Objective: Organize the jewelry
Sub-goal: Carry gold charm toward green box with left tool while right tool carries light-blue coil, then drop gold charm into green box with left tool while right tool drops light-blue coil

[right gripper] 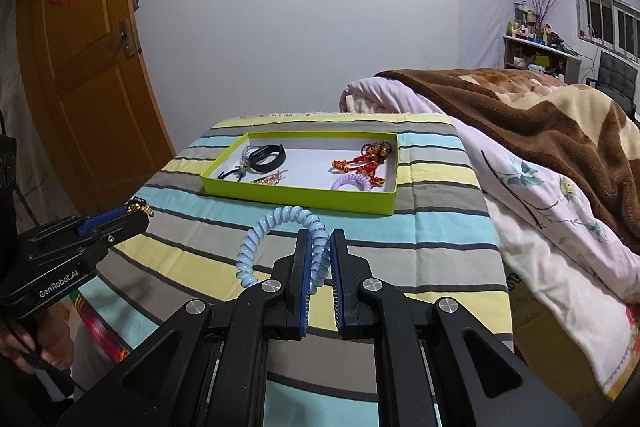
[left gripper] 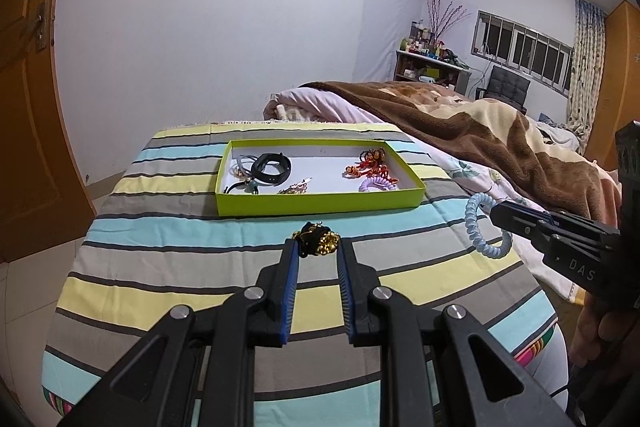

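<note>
Blur and distance left the small pieces in the lime-green cardboard tray (left gripper: pixel 320 202) hard to tell apart: a black band (left gripper: pixel 272 167) at ten o'clock, a lilac coil (right gripper: pixel 352 183) at five. The left gripper (left gripper: pixel 317 247) clamped a black-and-gold beaded ornament (left gripper: pixel 320 242), its lower part hidden. The right gripper (right gripper: pixel 319 247) pinched a glossy pale-blue spiral hair tie (right gripper: pixel 276 227) above the striped cloth (left gripper: pixel 160 267).

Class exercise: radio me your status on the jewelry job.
Left gripper shut on black-gold ornament. Right gripper shut on blue coil. Tray ahead, path clear.
</note>
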{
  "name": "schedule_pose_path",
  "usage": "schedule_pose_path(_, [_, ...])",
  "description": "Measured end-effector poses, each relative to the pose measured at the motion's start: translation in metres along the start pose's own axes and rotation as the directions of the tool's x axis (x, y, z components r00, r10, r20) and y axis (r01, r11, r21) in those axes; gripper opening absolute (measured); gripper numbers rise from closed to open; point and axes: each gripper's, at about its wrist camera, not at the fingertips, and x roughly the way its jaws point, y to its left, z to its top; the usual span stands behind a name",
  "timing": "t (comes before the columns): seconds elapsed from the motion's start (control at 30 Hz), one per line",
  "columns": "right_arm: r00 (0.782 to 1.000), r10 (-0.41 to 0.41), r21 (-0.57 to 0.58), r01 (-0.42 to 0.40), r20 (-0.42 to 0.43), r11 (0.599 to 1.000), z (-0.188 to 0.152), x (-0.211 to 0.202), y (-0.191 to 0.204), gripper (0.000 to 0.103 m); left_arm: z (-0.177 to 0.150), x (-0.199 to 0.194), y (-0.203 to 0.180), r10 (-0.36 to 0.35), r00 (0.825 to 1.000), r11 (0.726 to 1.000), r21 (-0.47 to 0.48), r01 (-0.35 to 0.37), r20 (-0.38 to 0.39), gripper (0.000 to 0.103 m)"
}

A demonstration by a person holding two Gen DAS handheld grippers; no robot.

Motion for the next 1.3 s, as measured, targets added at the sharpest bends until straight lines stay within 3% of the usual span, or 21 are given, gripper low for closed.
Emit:
schedule_pose_path(0.5, [1.0,-0.012,-0.021,0.011,-0.002,1.0,0.023,0.031,-0.003,0.009,0.027,0.026,0.002,0.01,1.0,1.0,0.021,-0.01,0.019,0.02])
schedule_pose_path(0.97, [0.999,-0.047,-0.063,0.045,-0.023,0.997,0.063,0.1,-0.014,0.009,0.069,0.087,0.007,0.006,1.0,0.997,0.071,-0.008,0.025,0.02])
schedule_pose_path(1.3, [0.994,-0.072,-0.061,0.067,-0.081,0.996,0.072,0.152,-0.028,0.009,0.083,0.146,0.006,0.003,0.999,0.992,0.125,0.001,-0.036,0.02])
